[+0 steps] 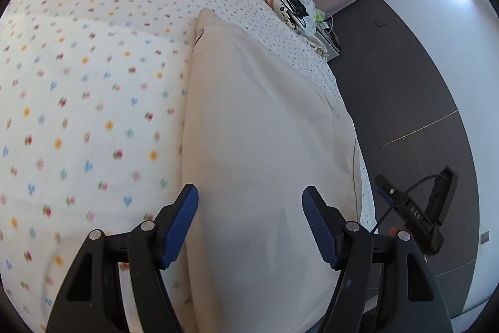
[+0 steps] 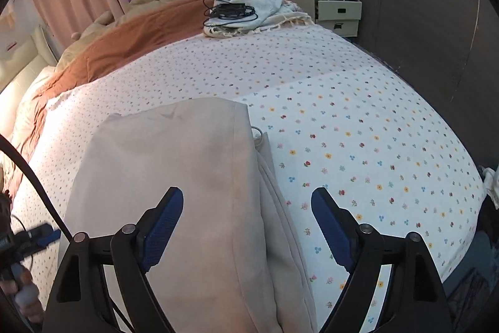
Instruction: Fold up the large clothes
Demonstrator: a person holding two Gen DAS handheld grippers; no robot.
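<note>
Risk first: I see the folded cream garment (image 2: 187, 192) lying on the flowered bedsheet (image 2: 358, 145), with my left gripper (image 1: 249, 202) and right gripper (image 2: 246, 205) both wide open and empty above it; a careless regrip could drag layers apart.

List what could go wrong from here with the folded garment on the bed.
1. The garment lies along the bed edge, so a nudge could slide it to the floor.
2. Both the left gripper and right gripper are open with nothing between the pads; the layered edge may spring apart.
3. A drawstring loop sticks out and could snag a finger.
</note>
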